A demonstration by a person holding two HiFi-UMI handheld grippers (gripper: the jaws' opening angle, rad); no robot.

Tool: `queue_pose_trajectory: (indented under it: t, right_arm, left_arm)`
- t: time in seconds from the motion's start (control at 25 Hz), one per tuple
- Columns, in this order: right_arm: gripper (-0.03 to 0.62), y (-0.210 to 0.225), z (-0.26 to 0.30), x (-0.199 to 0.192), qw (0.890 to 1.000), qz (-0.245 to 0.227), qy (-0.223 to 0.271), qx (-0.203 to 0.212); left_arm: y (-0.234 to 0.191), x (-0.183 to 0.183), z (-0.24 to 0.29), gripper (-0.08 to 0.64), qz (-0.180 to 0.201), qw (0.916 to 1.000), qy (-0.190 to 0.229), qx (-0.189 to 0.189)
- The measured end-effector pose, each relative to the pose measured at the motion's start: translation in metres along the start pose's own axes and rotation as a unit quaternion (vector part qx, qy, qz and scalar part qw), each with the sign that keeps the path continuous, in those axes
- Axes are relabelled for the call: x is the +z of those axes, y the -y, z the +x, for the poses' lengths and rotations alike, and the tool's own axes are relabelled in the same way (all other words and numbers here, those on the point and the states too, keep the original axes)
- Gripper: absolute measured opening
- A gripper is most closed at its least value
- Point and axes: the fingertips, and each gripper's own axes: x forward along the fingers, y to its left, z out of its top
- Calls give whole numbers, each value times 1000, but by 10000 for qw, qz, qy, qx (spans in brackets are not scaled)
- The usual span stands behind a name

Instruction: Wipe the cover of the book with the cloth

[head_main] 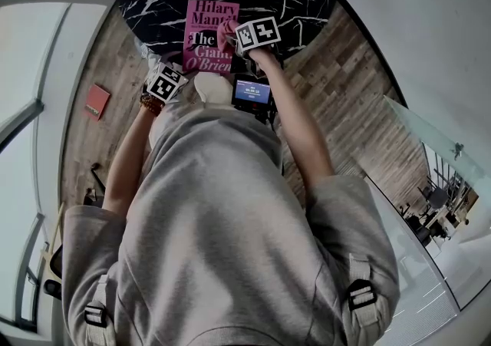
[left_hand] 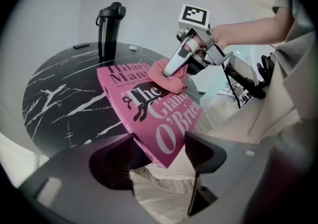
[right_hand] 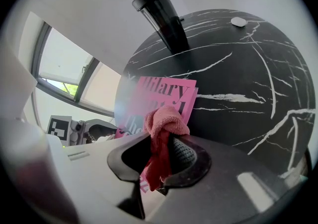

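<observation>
My right gripper (right_hand: 158, 161) has its jaws clamped on the cloth (right_hand: 165, 121), pressed to the book (left_hand: 149, 113) near its far right edge. The book lies at the desk (right_hand: 248, 69) edge, long axis pointing away from me. Its near corner overhangs between the wide-apart jaws of my left gripper (left_hand: 159, 154).

1. Two grippers are counted: the left gripper (left_hand: 160, 156) and the right gripper (right_hand: 156, 161).
2. One book (head_main: 209, 37) is counted, its near corner lying between the left gripper's parted jaws.
3. One cloth (right_hand: 166, 121) is counted, pinched between the right gripper's jaws.
4. One bottle (left_hand: 109, 29) is counted, well beyond both pairs of jaws.
5. One table (right_hand: 248, 69) is counted.
6. One small white disc (right_hand: 238, 21) is counted, far beyond the right jaws.
</observation>
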Motion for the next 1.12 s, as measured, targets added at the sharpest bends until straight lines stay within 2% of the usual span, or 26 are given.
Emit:
queue_pose_trajectory:
  t: [0.36,0.64,0.88,1.12]
  right_arm:
    - [98,-22,14,0,9980,-145,-459,415]
    - [98,-50,32,4,9957,-510,-664,392]
    - [98,-69,42,9,9943,-541,-722,568]
    - [98,-98,58,15,9913,-793,-802,677]
  left_arm:
    - [0,1,-1,325,11,10000,-31,-20]
    - [0,1,0,325,10,10000,-32,-35]
    - [0,1,0,325,8,10000,-37,-37]
    - [0,1,0,327,-8,10000,-64,-16]
